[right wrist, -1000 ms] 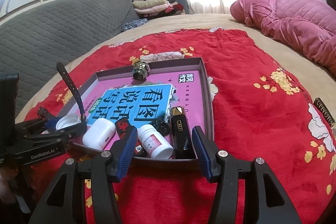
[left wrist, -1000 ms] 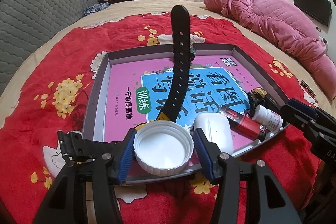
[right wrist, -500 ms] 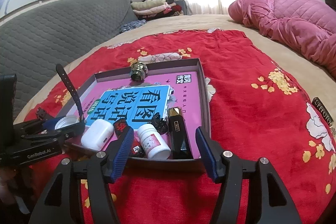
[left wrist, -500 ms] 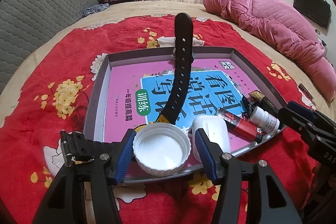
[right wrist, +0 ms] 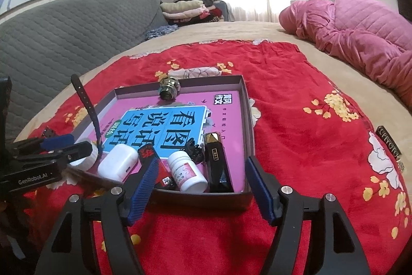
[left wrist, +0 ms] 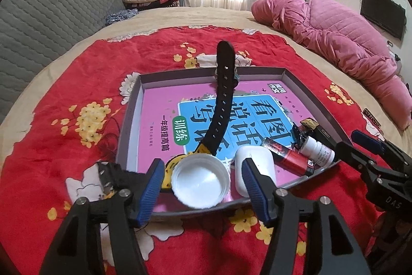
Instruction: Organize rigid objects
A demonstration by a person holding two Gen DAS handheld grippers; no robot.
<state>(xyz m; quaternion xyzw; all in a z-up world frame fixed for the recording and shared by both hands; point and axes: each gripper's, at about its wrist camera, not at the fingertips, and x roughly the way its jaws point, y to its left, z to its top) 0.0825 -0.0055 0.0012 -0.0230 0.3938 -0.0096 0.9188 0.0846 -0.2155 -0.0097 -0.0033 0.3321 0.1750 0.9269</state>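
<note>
A shallow grey tray (left wrist: 306,83) with a pink and blue book cover inside lies on the red bedspread. My left gripper (left wrist: 202,172) is open at the tray's near edge, its jaws either side of a white cap (left wrist: 200,181) that rests on the tray rim. A black watch (left wrist: 222,99) stands beside the cap with its strap sticking up. A white case (left wrist: 256,169), a red tube (left wrist: 287,155), a white pill bottle (right wrist: 188,172) and a black and gold box (right wrist: 217,163) lie along the near edge. My right gripper (right wrist: 202,181) is open, just before the tray.
A brass knob (right wrist: 168,90) sits at the tray's far edge. A small dark label (right wrist: 388,146) lies on the bedspread to the right. A pink quilt (right wrist: 360,38) is heaped at the far right, a grey headboard (right wrist: 64,30) at the left.
My left gripper has opened and let go of the white cap, then pulled back a little. My right gripper has widened and drawn back slightly from the tray.
</note>
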